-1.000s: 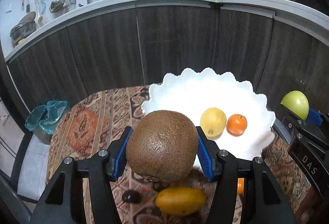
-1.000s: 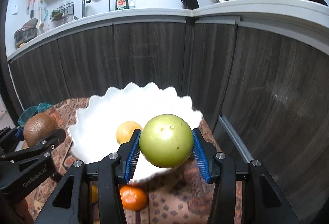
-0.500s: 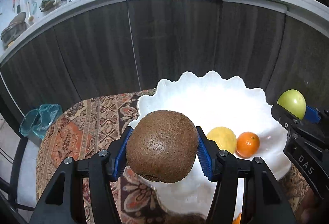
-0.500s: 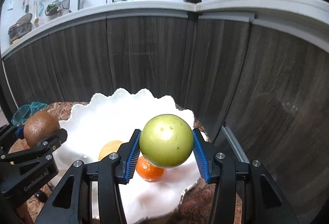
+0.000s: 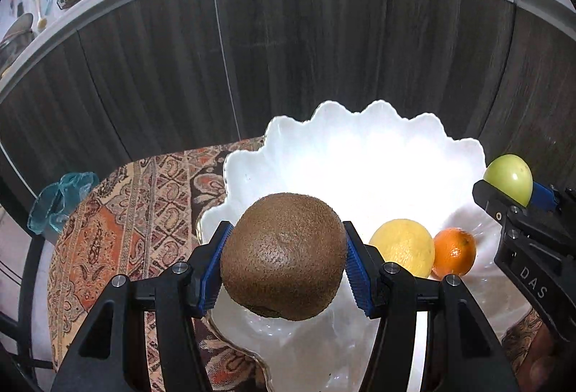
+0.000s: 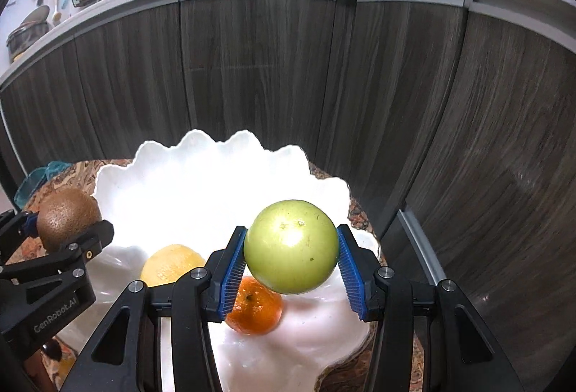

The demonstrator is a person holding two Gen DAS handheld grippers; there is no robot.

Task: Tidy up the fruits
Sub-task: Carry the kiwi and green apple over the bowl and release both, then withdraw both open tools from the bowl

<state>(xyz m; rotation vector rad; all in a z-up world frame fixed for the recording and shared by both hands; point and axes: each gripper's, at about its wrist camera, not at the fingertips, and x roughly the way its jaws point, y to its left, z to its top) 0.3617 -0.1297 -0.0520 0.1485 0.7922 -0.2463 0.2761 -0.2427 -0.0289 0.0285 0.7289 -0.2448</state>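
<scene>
My left gripper [image 5: 284,258] is shut on a brown kiwi [image 5: 282,255] and holds it above the near left part of a white scalloped bowl [image 5: 360,154]. My right gripper [image 6: 291,264] is shut on a green apple [image 6: 291,244] and holds it above the bowl's right side [image 6: 201,169]. A lemon [image 5: 403,246] and an orange [image 5: 454,251] lie in the bowl. The lemon [image 6: 171,264] and the orange [image 6: 255,311] also show in the right wrist view, the orange partly behind the apple. The kiwi [image 6: 66,215] and the apple [image 5: 509,178] each show in the other view.
The bowl stands on a round table with a patterned cloth [image 5: 144,212]. Dark wood cabinet fronts [image 5: 288,50] stand close behind it under a white counter. A blue glass dish [image 5: 57,201] sits beyond the table's left edge.
Both grippers have moved forward over the bowl with their fruits held. The bowl now fills more of each view, and the fruits lying on the table have dropped out of sight.
</scene>
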